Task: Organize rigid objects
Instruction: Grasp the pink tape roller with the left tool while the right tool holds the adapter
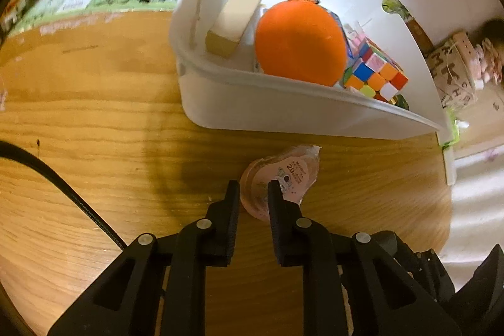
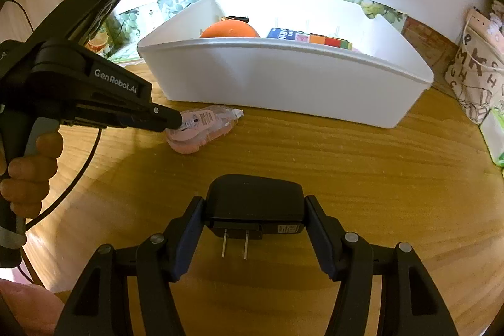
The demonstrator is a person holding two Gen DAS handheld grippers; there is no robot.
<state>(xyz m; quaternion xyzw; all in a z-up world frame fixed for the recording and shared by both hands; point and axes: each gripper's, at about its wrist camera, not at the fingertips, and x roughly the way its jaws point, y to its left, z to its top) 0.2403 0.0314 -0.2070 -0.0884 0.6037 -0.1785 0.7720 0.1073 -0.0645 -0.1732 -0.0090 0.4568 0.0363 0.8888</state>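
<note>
While both grippers work the wooden counter (image 2: pixel 315 147), a white plastic storage bin (image 2: pixel 283 84) stands at the back, already holding an orange ball (image 1: pixel 299 43), a multicoloured puzzle cube (image 1: pixel 376 73), a pale wooden block (image 1: pixel 233 21) and a blue box (image 2: pixel 282 33). The left gripper (image 1: pixel 253 188) has its fingers closed around a small pink plastic-wrapped packet (image 1: pixel 293 175) lying just in front of the bin, apparently gripping it for the short lift over the wall. The right gripper (image 2: pixel 253 207) pinches a black power adapter (image 2: pixel 253 197) across its width, prongs facing the camera, held clear of the counter, probably awaiting its turn for the bin.
</note>
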